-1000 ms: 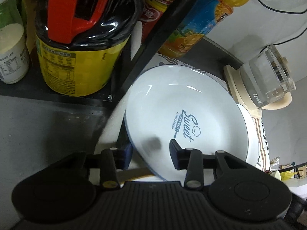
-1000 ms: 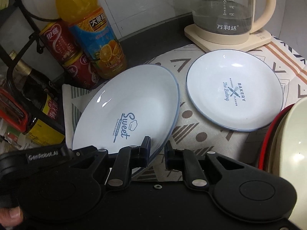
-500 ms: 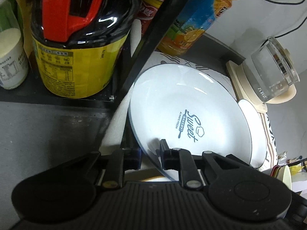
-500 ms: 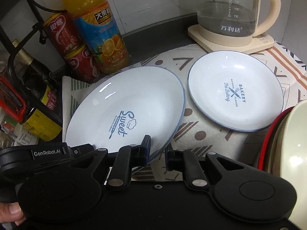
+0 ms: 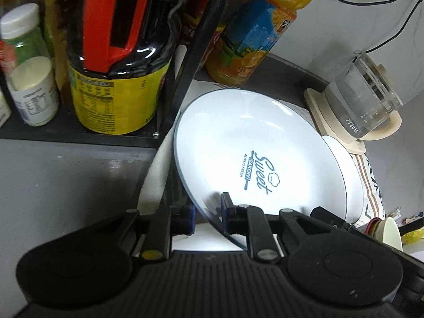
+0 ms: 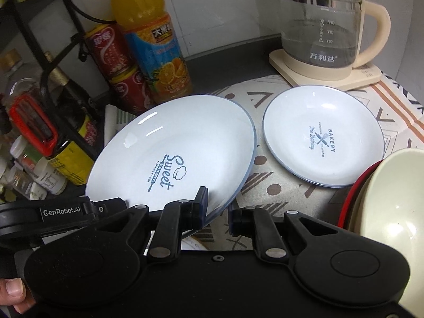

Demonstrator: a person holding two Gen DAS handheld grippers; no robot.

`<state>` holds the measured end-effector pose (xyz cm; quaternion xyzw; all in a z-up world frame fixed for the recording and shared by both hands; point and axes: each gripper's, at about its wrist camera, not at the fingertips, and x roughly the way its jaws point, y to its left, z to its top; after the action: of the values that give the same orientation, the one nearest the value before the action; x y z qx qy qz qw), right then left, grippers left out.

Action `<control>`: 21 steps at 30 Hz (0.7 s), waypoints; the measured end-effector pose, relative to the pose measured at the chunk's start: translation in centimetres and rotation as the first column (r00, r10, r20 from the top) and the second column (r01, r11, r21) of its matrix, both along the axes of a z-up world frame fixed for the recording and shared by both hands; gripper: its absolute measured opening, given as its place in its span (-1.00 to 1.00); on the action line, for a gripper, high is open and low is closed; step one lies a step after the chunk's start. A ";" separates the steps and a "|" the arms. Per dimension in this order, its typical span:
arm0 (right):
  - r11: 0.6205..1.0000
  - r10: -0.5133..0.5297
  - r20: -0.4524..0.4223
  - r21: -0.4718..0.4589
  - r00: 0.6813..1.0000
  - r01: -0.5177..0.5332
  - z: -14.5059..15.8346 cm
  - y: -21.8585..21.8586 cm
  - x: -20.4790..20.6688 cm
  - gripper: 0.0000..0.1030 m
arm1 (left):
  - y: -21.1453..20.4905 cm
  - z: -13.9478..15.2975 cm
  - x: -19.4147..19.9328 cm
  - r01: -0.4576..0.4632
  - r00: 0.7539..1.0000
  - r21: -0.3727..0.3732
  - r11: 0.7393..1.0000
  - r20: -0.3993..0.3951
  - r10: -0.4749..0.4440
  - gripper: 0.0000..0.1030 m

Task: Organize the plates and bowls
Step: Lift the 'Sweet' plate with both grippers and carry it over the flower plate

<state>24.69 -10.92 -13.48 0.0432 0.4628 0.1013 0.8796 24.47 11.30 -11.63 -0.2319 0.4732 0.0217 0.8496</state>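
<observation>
A large white "Sweet Bakery" plate (image 5: pixel 254 153) (image 6: pixel 175 148) is tilted up off the patterned cloth. My left gripper (image 5: pixel 208 216) is shut on its near rim, one finger above and one below. My right gripper (image 6: pixel 217 209) straddles the same plate's rim with a narrow gap; contact is unclear. A smaller white "Bakery" plate (image 6: pixel 323 137) lies flat on the cloth to the right, partly hidden behind the big plate in the left wrist view (image 5: pixel 352 185). A cream bowl (image 6: pixel 392 198) in a red bowl sits at the right edge.
A glass kettle (image 6: pixel 320 31) on a cream base stands at the back right. An orange juice bottle (image 6: pixel 153 42) and red cans (image 6: pixel 114 61) stand behind the plates. A black rack (image 5: pixel 190 61) with sauce bottles (image 5: pixel 116 61) is on the left.
The left gripper's fingers have closed from wide apart onto the large plate's rim. The plate has lifted and tilted a little. The right gripper has stayed at the rim.
</observation>
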 end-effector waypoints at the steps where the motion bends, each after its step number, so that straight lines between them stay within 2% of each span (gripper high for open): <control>1: 1.000 0.005 0.001 0.005 1.000 -0.005 0.1 -0.1 -0.2 -0.72 | -0.1 0.2 -0.3 -0.006 1.000 0.003 1.000 0.003 0.006 -0.68; 21: 0.990 0.131 0.030 0.057 0.991 -0.133 1.1 -1.7 -4.2 -0.72 | -2.4 2.5 -6.6 -0.136 0.991 0.055 0.989 0.018 0.135 -0.67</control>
<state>20.45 -12.58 -12.34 0.0370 0.4500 0.1733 0.8753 17.89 8.89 -9.12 -0.2397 0.4495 0.0913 0.8557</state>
